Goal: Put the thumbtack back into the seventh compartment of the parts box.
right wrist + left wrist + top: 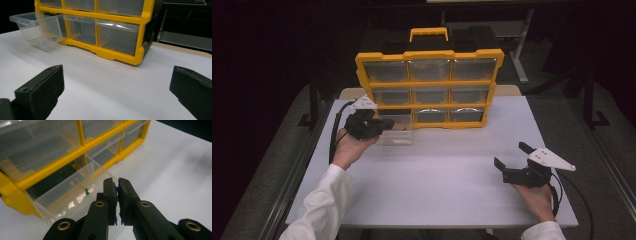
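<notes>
The left hand-held gripper [117,185] is pinched nearly shut on a small blue pushpin [117,187], just above the near right rim of the pulled-out clear drawer [75,195], where a green pushpin [87,192] lies. Open white worktop [437,170] spreads to the right, where the right hand-held gripper [512,157] waits with jaws wide and empty, well apart

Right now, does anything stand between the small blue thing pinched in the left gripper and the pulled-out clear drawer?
Nothing visible: the left gripper pinches the blue thing beside the open-topped clear drawer, which holds a green pushpin.
</notes>
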